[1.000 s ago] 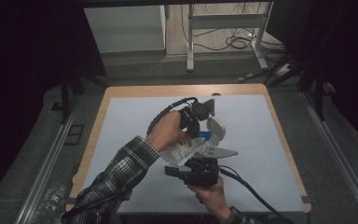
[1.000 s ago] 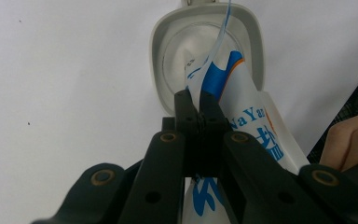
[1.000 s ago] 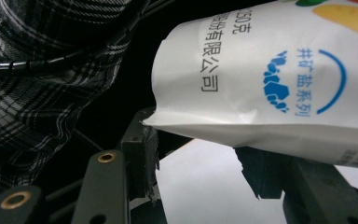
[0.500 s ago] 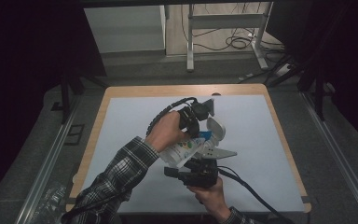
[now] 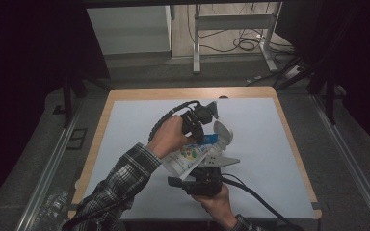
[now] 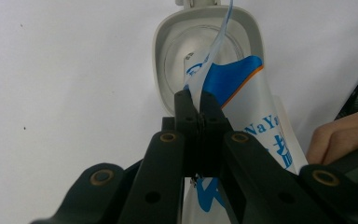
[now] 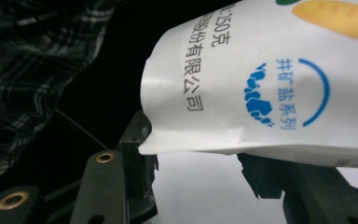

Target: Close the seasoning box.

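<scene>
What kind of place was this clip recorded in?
Probably a lab or workshop data-collection bench, not a kitchen: a wood-edged table under a plain white mat, dark curtains around it, cables on the bare floor beside a metal frame, and hand-held grippers working a printed pouch.

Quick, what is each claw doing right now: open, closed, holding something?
Left claw: closed, pinching the top edge of the white and blue bag.
Right claw: part open around the bag's bottom end; a firm grip cannot be told.
</scene>
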{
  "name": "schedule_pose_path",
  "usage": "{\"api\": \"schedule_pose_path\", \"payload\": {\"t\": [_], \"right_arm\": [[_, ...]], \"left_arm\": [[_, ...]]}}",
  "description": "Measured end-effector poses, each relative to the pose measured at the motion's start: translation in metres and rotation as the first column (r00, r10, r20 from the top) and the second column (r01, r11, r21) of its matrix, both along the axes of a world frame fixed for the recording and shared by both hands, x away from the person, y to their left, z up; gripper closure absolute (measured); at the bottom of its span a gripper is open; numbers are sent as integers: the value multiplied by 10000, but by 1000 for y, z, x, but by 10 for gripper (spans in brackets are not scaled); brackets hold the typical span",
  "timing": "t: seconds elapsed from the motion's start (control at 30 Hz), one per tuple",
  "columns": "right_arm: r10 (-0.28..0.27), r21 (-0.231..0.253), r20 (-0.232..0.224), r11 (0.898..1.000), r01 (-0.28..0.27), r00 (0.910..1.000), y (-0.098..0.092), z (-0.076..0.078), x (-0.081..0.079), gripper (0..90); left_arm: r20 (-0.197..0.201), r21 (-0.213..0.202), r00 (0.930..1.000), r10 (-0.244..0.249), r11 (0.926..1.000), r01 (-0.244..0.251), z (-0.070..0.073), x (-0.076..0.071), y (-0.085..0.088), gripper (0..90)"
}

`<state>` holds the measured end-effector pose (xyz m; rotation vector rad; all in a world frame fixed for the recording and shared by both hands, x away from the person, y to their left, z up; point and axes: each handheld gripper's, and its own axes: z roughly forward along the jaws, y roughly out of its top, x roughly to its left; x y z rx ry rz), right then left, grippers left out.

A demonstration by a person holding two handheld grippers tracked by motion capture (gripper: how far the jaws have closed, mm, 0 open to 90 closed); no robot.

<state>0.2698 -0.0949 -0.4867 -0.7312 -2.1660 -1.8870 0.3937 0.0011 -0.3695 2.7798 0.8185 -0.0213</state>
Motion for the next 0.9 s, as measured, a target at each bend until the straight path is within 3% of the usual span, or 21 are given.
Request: {"api": "schedule_pose_path", "payload": {"t": [0.5, 0.7, 0.8, 0.9], "right_arm": [[19, -1017, 12, 9948, -18, 10000, 3, -12, 1, 479], [-73, -1416, 355, 9898, 122, 9993, 4, -15, 1, 479], [-73, -1612, 182, 9869, 101, 9998, 4, -18, 2, 472], [-76, -1736, 338, 9847, 134, 9994, 5, -20, 3, 469]], "left_arm": [[168, -544, 9998, 120, 9985, -111, -2, -1, 9, 894], [161, -687, 9997, 156, 9975, -144, -2, -1, 12, 894], [164, -760, 9998, 151, 9970, -138, -1, -1, 14, 894], [155, -849, 9997, 164, 9963, -150, -1, -1, 15, 894]]}}
